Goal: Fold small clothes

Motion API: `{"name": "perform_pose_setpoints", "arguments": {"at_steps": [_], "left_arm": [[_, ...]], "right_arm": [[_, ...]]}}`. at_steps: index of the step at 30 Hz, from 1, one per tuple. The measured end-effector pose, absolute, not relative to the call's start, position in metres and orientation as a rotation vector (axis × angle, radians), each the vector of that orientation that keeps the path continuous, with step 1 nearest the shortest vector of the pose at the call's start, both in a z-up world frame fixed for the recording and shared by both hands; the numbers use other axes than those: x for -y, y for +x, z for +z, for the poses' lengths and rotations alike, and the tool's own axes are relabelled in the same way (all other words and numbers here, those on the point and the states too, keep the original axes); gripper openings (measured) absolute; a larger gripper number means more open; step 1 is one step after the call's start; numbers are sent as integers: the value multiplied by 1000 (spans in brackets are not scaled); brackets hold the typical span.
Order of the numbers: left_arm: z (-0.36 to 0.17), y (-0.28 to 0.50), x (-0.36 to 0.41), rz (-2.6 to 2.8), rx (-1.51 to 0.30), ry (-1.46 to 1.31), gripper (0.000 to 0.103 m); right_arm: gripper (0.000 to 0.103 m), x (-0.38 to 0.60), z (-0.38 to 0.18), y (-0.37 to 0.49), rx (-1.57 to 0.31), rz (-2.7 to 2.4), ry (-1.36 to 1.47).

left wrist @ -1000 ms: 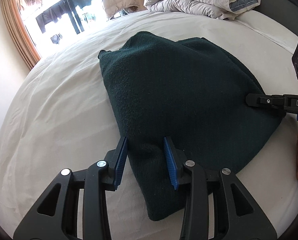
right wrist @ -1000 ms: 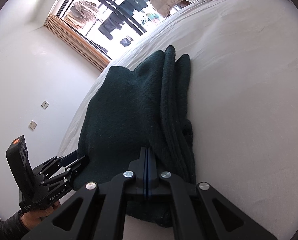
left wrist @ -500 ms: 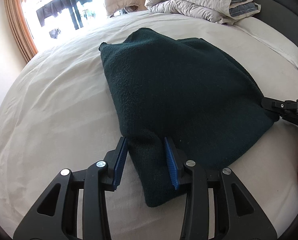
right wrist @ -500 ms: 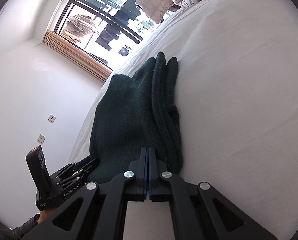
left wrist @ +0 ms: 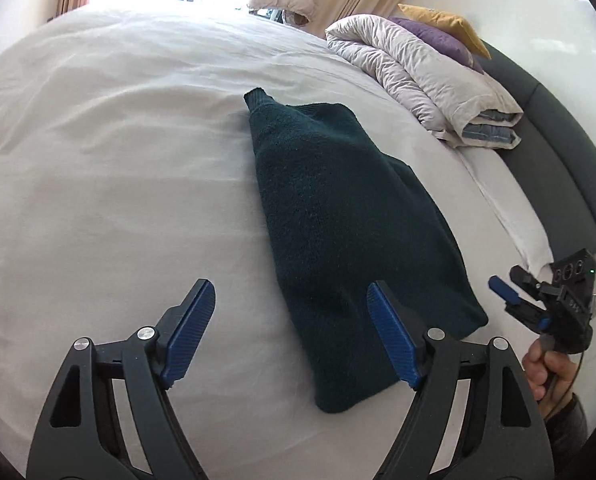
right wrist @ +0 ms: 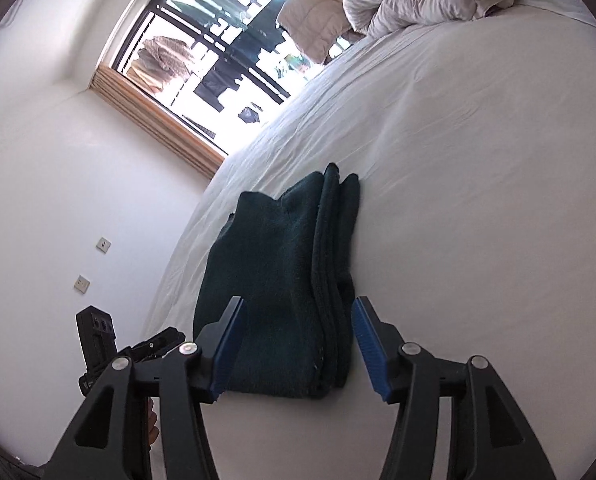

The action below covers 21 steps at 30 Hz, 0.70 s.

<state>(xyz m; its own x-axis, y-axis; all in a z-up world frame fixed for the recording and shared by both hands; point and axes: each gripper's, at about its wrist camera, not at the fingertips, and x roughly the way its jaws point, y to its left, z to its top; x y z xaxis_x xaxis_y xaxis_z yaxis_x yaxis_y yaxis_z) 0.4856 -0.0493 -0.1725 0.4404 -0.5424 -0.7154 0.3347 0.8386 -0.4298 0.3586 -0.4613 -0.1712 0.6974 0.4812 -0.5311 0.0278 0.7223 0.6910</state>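
Garment: dark green knit top [left wrist: 338, 216], folded into a long, narrow stack, lying flat on the white bed [left wrist: 109, 168], well short of the rolled duvet [left wrist: 426, 76] at the headboard end.
Fold: layered edges stacked along one side, seen from the right wrist view [right wrist: 281, 280]; looks finished, likely set down to stay.
Left gripper [left wrist: 293, 336]: fingers opening, spread wide, one over bare sheet, the other over the near corner of the garment; nothing pinched between them.
Right gripper [right wrist: 298, 348]: fingers opening, straddling the near end of the stack without pressing it; released, by the look of it.
Change: a second ago, right fingers clamped shut at the garment's edge, left fingers narrower about its hem; now both let go and backed away, garment smaller in view.
Beyond: window [right wrist: 217, 52] past the far end of the garment.
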Motion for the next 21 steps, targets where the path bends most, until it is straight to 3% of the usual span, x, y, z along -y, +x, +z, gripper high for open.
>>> {"name": "perform_pose_setpoints", "arguments": {"at_steps": [12, 15, 21], "left_arm": [[-207, 540, 99, -630, -1117, -299, 74], [-211, 546, 112, -628, -1125, -265, 70], [-212, 548, 118, -629, -1122, -267, 49]], "right_arm": [[60, 449, -206, 423, -933, 272, 756], [52, 445, -209, 431, -952, 266, 749], [36, 421, -201, 434, -973, 233, 644]]}}
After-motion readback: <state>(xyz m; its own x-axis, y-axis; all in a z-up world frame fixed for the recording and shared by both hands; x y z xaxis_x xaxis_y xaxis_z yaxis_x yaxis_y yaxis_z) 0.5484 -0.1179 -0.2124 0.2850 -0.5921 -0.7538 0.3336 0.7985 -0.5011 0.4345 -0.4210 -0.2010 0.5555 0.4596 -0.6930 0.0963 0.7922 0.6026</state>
